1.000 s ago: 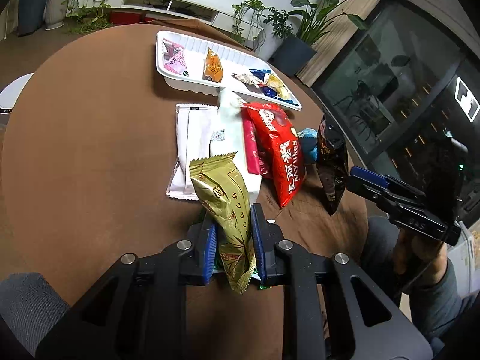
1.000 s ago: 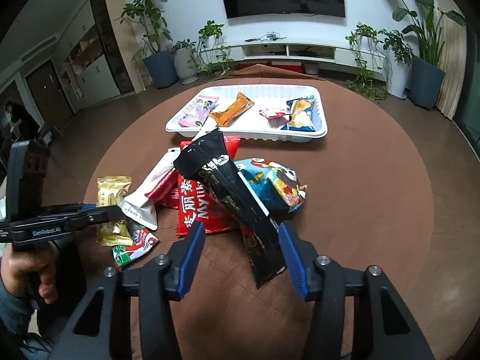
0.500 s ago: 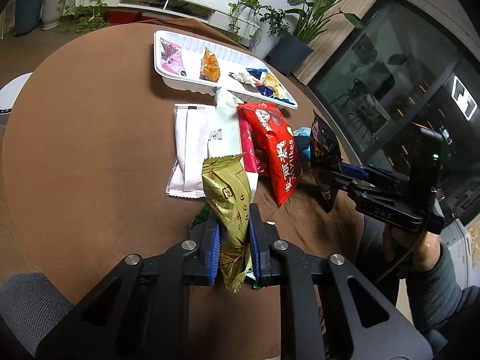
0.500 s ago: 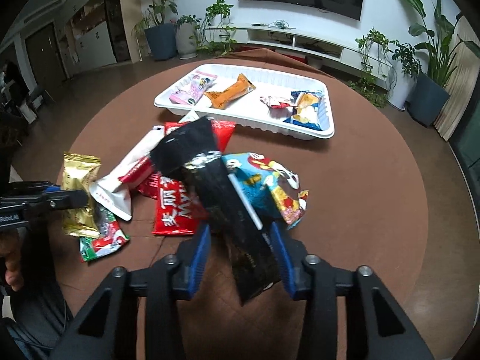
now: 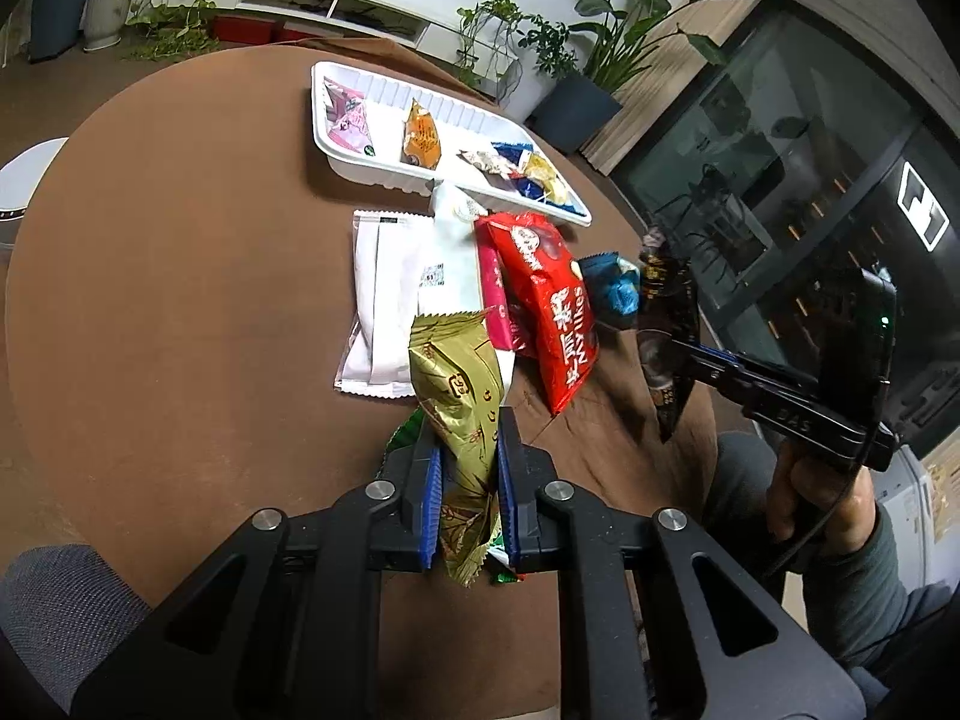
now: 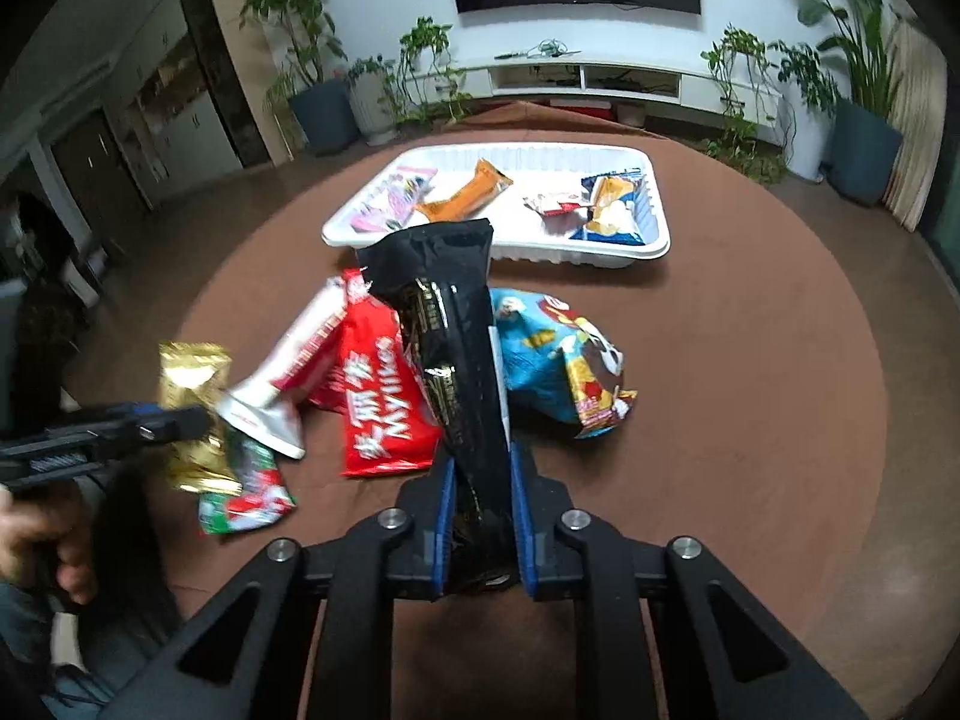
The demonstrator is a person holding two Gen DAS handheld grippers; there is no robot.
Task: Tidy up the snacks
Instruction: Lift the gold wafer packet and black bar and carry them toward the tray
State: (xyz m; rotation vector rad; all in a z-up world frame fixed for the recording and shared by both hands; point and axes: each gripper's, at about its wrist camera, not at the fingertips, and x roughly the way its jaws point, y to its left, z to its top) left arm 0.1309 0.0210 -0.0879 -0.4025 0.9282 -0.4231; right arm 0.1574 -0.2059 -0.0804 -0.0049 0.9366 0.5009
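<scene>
While the gold packet [image 5: 459,387] stands pinched in the closed left gripper [image 5: 468,498] above the round table [image 5: 180,300], the right gripper [image 6: 480,516] is clamped on the black packet [image 6: 450,336], with loose snacks and the white tray [image 6: 654,240] beyond.

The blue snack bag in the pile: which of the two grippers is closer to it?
Right. The right gripper, holding the black packet, sits just beside the blue snack bag. The left gripper, holding the gold packet, is across the pile.
</scene>
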